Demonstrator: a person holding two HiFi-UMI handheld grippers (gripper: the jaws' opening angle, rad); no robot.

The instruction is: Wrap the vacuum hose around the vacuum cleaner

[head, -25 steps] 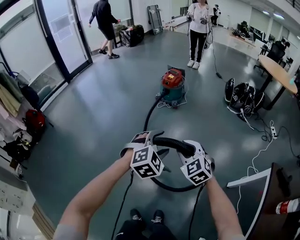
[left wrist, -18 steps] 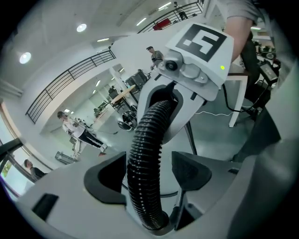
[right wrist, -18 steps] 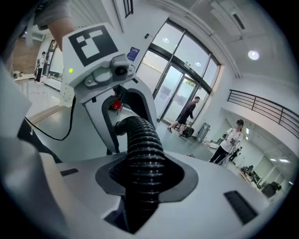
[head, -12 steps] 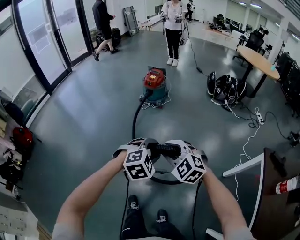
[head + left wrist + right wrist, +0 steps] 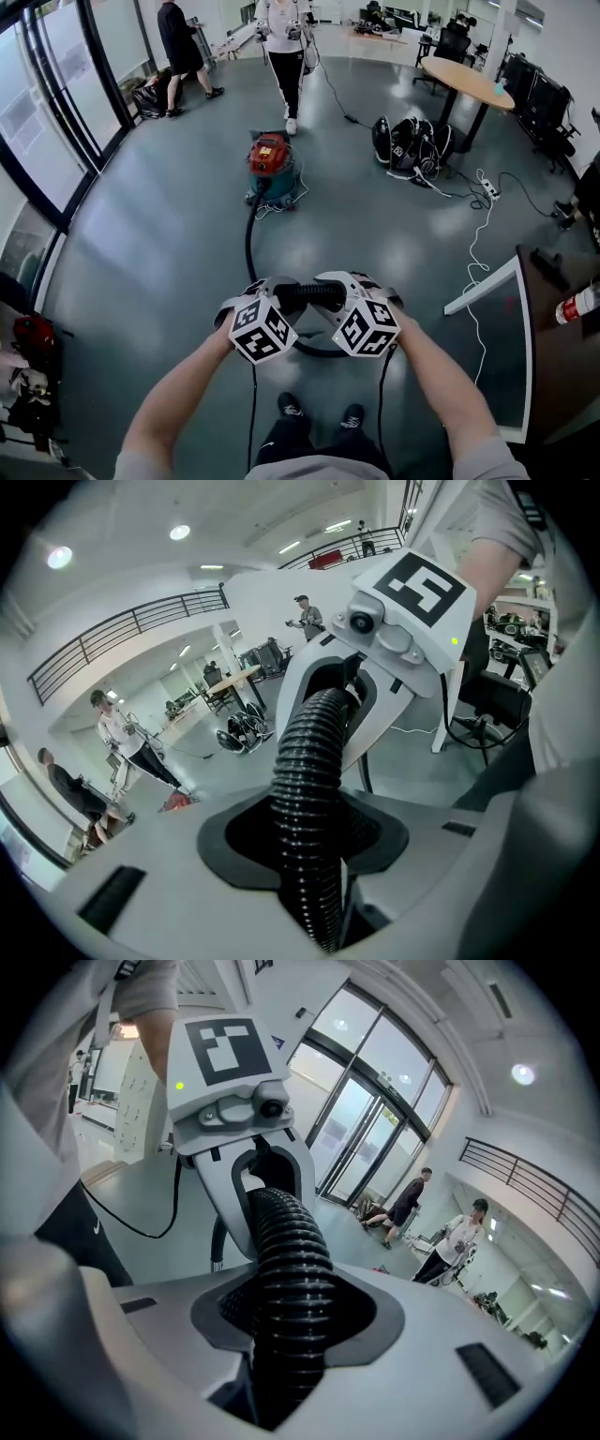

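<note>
Black ribbed vacuum hose (image 5: 247, 239) is running along the grey polished floor (image 5: 159, 225) from the red-lidded, teal-bodied vacuum cleaner (image 5: 269, 167) toward the near edge of the scene. The cleaner is standing upright, well apart from the person. At the near end the hose is curving in a loop on the floor below the two grippers and rising up to them. The left gripper (image 5: 274, 292) and the right gripper (image 5: 339, 286) are being held side by side, close together, and a short stretch of the hose is bridging them. In the left gripper view the hose is passing through the rounded recess between the jaws, which have just been closing and are clamping on it. In the right gripper view the jaws are likewise pinching the hose, its ridges filling the recess between them. The person's black shoes (image 5: 319, 414) are showing on the floor just nearer than the loop. Beyond the cleaner, a person in a white top and dark trousers (image 5: 286, 52) is standing, and further left a person in dark clothing (image 5: 178, 42) is standing near the tall glass doors (image 5: 56, 103) that are lining the left side. To the far right a round wooden table (image 5: 464, 80) is standing, with a cluster of black bags (image 5: 412, 142) lying on the floor just beside it. A thin white cable (image 5: 478, 234) is trailing across the floor on the right, and a red bag (image 5: 33, 336) is lying at the near left.
</note>
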